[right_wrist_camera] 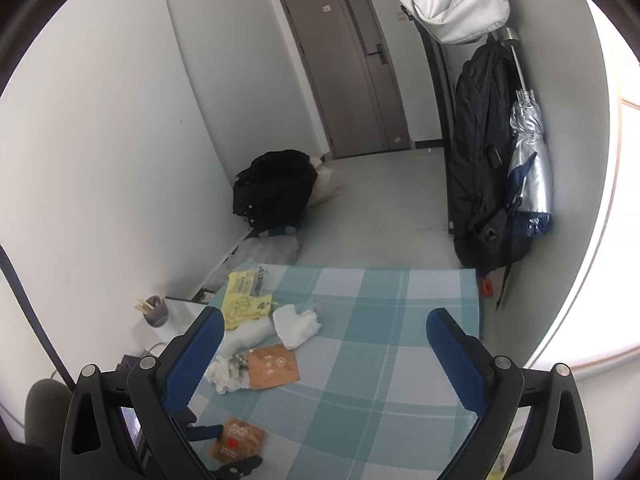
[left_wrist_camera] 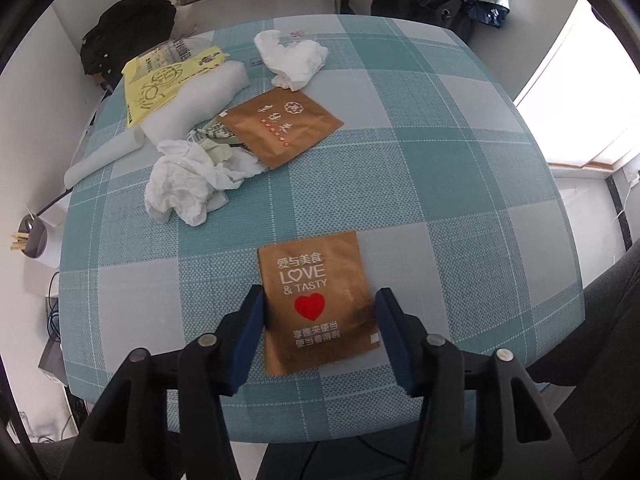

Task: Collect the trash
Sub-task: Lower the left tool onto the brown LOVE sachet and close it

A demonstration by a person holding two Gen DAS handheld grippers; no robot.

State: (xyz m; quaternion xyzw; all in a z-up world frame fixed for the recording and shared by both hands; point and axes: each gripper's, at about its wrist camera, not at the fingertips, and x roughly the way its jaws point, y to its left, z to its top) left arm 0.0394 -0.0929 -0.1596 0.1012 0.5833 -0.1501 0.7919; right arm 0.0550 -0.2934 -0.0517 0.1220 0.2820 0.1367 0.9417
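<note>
A brown "LOVE & TASTY" packet with a red heart lies flat on the checked tablecloth near the front edge. My left gripper is open, its blue pads on either side of the packet's lower half, not squeezing it. The packet and the left gripper's tips also show in the right wrist view. A second brown packet, a crumpled white tissue and another tissue lie farther back. My right gripper is open and empty, high above the table.
A yellow plastic bag and white foam sheet lie at the table's left back. A grey cup with sticks stands left of the table. A black bag lies on the floor; a backpack and umbrella hang at the right.
</note>
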